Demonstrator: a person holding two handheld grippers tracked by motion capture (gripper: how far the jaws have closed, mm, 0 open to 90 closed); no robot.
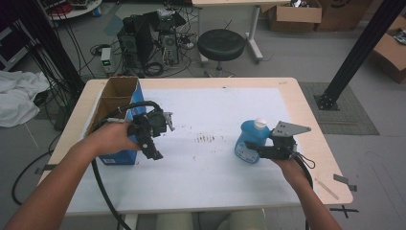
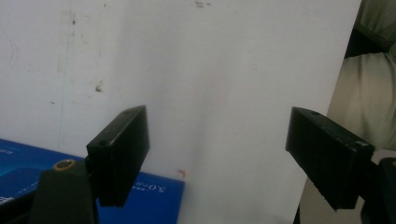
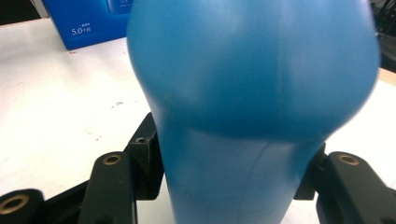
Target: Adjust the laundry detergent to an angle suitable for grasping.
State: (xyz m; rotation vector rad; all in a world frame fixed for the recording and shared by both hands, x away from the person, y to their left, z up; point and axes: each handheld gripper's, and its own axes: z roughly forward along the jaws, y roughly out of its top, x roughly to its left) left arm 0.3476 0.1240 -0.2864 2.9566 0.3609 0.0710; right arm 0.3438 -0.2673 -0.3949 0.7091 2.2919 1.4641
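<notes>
A blue bottle point(image 1: 249, 140) with a white cap stands on the white table cover at the right. My right gripper point(image 1: 261, 149) is shut on the bottle's lower body; in the right gripper view the bottle point(image 3: 252, 93) sits between both jaws, which press its sides. My left gripper point(image 1: 152, 148) hovers at the left of the table beside the blue box, jaws pointing down and toward the person. In the left gripper view its jaws stand wide apart, and the left gripper point(image 2: 233, 154) is open with only the white cover between them.
An open blue cardboard box point(image 1: 119, 103) stands at the table's left edge. The white cover point(image 1: 210, 177) carries a few dark marks at its middle. A black stool point(image 1: 221, 44), computer towers and cables are on the floor behind the table.
</notes>
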